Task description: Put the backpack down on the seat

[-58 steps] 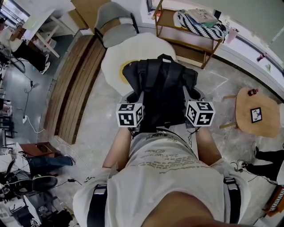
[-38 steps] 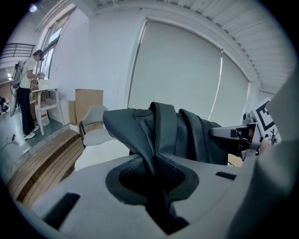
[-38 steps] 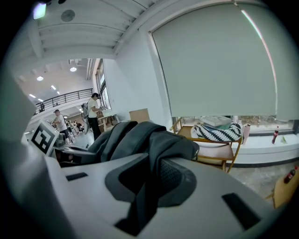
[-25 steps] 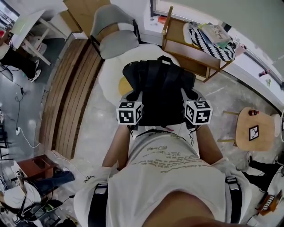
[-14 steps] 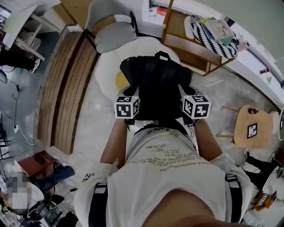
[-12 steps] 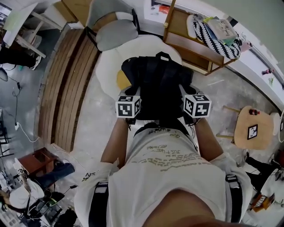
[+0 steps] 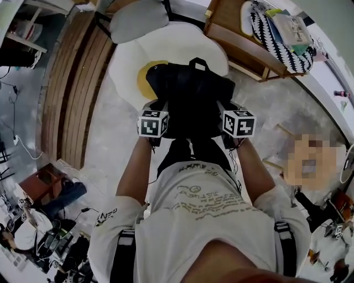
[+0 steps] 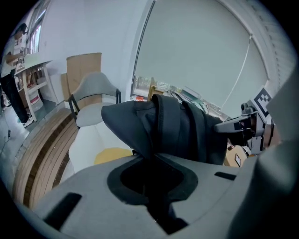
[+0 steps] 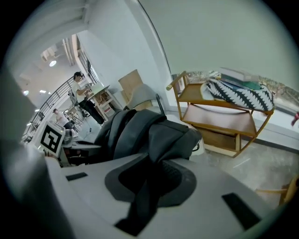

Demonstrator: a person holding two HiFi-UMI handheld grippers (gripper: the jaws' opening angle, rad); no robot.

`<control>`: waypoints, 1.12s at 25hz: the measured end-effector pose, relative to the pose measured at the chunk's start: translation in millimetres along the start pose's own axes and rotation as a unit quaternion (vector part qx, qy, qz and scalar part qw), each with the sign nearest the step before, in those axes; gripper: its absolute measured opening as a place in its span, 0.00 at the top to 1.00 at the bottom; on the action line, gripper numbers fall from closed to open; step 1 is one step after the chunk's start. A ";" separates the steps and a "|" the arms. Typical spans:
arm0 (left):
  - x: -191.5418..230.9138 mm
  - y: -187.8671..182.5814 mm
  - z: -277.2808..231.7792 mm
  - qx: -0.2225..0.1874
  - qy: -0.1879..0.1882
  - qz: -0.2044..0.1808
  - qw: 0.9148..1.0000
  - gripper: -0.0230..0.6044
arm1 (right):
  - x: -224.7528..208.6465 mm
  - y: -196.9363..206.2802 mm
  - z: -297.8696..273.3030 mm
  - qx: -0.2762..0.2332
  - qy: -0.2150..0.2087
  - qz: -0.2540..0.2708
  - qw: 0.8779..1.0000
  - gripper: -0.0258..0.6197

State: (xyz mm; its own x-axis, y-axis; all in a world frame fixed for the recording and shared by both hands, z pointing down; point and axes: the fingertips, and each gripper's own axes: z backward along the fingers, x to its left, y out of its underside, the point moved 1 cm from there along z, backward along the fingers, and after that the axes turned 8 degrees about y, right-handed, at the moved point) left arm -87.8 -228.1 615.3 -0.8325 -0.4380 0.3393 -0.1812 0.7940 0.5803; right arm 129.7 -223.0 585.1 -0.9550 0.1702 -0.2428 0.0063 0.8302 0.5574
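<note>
A black backpack hangs between my two grippers, over the near edge of a white egg-shaped seat cushion with a yellow centre. My left gripper pinches the bag's left side; its jaws are closing with dark fabric between them. The right gripper is shut on the bag's right side, and a fold with a strap runs through its jaws. In the left gripper view the cushion lies below and beyond the bag. I cannot tell whether the bag's bottom touches the cushion.
A grey chair stands just beyond the cushion. A wooden shelf unit carrying a striped cloth stands at the far right. A slatted wooden platform runs along the left. The floor is pale stone, with clutter and cables at lower left.
The backpack and both grippers have moved forward toward the white cushion, and the bag now covers more of its near edge. Both grips hold as before.
</note>
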 end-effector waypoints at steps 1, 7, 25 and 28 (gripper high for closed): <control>3.6 0.5 -13.0 0.008 0.000 -0.002 1.000 0.88 | -6.8 1.9 -10.3 0.007 -0.001 -0.007 1.000 0.88; 26.9 3.8 -91.7 0.065 0.000 -0.027 0.998 0.89 | -48.9 25.1 -75.7 0.040 0.011 -0.070 0.997 0.88; 80.8 50.4 -256.4 0.161 0.020 -0.017 0.987 0.90 | -128.6 100.5 -221.1 0.082 0.069 -0.151 0.983 0.86; 84.9 56.8 -272.9 0.167 0.021 -0.015 0.986 0.90 | -136.9 108.7 -234.8 0.088 0.071 -0.154 0.982 0.86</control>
State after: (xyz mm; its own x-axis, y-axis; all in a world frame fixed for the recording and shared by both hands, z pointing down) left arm -25.9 -335.3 879.0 -0.8032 -0.4747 0.3600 -0.3737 0.8720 0.3161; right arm 191.5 -280.7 865.3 -0.9511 -0.1695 -0.2581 -0.2510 0.9114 0.3261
